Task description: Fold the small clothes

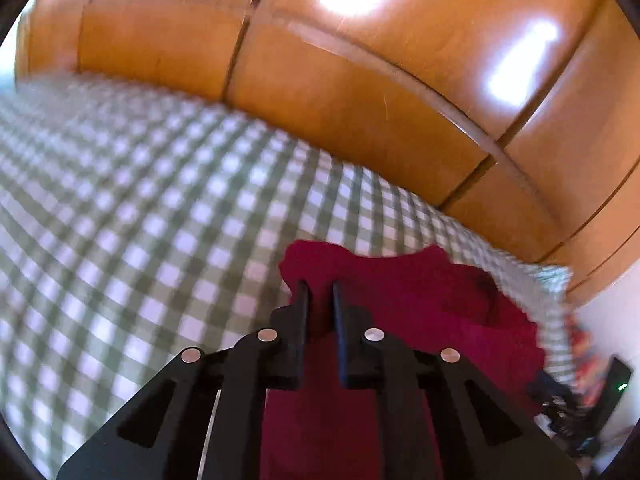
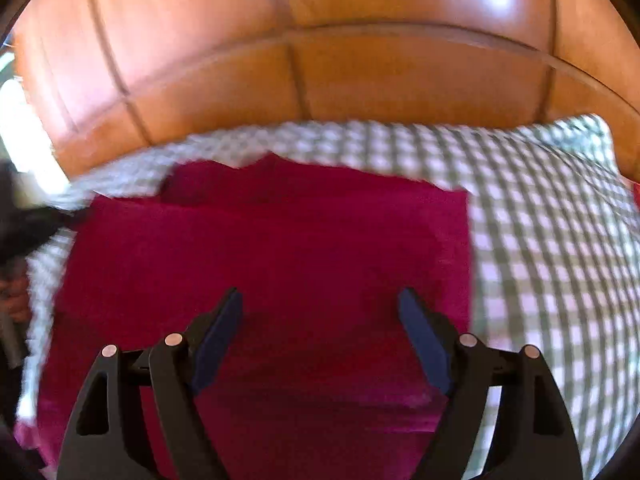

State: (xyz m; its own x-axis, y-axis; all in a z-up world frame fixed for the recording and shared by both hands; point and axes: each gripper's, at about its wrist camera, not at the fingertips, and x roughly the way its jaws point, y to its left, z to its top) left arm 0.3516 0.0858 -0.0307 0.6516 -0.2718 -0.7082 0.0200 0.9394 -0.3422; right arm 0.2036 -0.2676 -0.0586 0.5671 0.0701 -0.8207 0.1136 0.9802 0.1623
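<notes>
A dark red garment (image 2: 280, 248) lies on a green and white checked cloth (image 2: 552, 240). In the left wrist view my left gripper (image 1: 320, 292) is shut on a fold of the red garment (image 1: 420, 312) near its left edge and holds it bunched between the black fingers. In the right wrist view my right gripper (image 2: 320, 300) is open and empty, its blue-padded fingers (image 2: 420, 332) spread wide just above the flat middle of the garment. Both views are blurred.
The checked cloth (image 1: 140, 220) covers the surface to the left. A glossy orange wooden panelled wall (image 1: 360, 80) rises right behind it (image 2: 320, 60). Dark and colourful clutter (image 1: 580, 400) sits past the cloth's right edge. A hand with a handle (image 2: 12, 304) shows at far left.
</notes>
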